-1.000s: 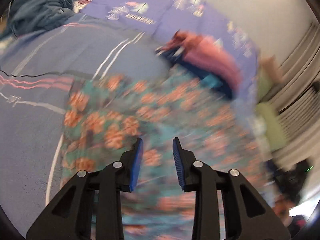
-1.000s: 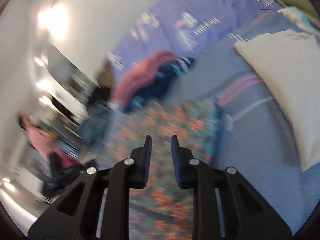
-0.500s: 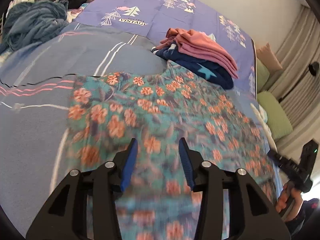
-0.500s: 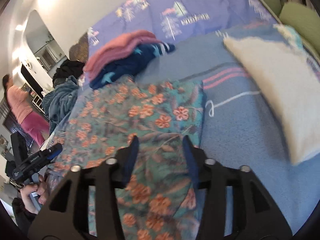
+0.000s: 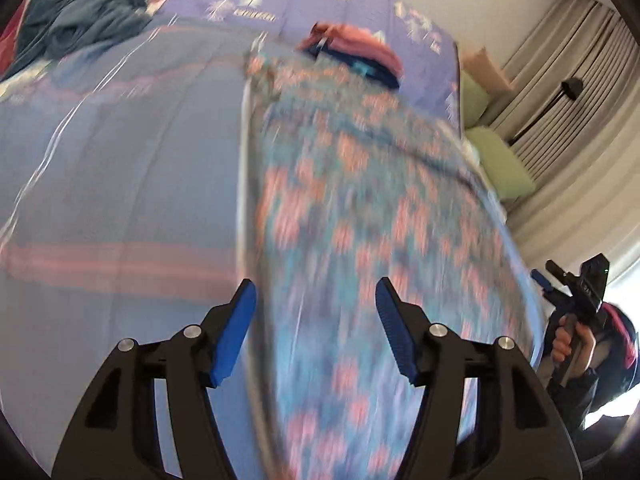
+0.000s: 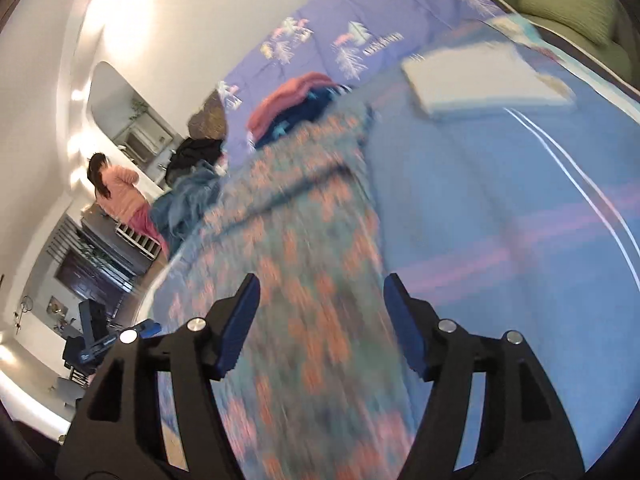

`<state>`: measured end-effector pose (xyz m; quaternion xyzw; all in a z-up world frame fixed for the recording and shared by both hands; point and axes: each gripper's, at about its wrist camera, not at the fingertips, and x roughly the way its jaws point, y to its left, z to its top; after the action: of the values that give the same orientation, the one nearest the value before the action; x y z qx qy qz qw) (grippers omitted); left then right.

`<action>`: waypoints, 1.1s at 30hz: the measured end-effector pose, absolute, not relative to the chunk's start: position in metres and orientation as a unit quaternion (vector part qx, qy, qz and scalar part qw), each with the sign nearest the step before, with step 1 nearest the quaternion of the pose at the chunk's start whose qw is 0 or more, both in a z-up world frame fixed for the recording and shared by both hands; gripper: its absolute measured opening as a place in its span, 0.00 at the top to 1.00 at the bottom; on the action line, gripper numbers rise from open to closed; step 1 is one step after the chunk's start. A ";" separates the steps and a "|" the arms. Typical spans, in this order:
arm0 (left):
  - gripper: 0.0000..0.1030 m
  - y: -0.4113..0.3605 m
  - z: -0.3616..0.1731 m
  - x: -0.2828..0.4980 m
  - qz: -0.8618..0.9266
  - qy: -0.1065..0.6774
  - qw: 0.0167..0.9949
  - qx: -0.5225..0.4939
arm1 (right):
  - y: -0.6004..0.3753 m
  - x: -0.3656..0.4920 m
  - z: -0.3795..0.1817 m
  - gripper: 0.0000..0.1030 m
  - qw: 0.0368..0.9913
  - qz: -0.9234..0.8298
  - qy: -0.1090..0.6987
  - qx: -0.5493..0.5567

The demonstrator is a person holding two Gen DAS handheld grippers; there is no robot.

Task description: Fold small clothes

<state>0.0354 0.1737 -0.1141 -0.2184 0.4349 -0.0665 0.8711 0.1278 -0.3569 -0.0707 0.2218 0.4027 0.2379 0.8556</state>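
A teal garment with orange flowers (image 5: 360, 240) lies spread flat on the blue striped bedcover (image 5: 120, 200); it is motion-blurred in both views. My left gripper (image 5: 316, 324) is open and empty, low over the garment's left edge. My right gripper (image 6: 320, 320) is open and empty, low over the garment (image 6: 300, 280) near its right edge. The right gripper also shows in the left wrist view (image 5: 576, 288) at the far right, beyond the garment.
A stack of folded pink and navy clothes (image 5: 352, 52) sits behind the garment, also in the right wrist view (image 6: 296, 100). A blue heap (image 5: 80, 12) lies far left. A white pillow (image 6: 484, 80) lies right. A person (image 6: 120, 192) stands in the background.
Both grippers have opened wider and dropped lower toward the near end of the garment. The left has shifted to its left edge, the right to its right edge.
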 end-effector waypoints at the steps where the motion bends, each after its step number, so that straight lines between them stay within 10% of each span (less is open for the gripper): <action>1: 0.39 0.168 -0.118 0.017 -0.055 0.441 0.870 -0.214 | -0.362 0.117 -0.075 0.34 0.855 0.226 0.410 0.223; 14: 0.29 0.120 -0.124 -0.042 -0.092 0.460 0.860 -0.203 | -0.374 0.083 -0.097 0.17 0.807 0.262 0.470 0.244; 33: 0.30 0.146 -0.137 -0.042 -0.131 0.434 0.825 -0.339 | -0.364 0.094 -0.104 0.23 0.765 0.350 0.469 0.269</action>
<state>-0.0417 0.1465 -0.1367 -0.3386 0.4338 -0.1312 0.8246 0.0941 -0.3637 -0.1043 0.2689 0.4685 0.3505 0.7651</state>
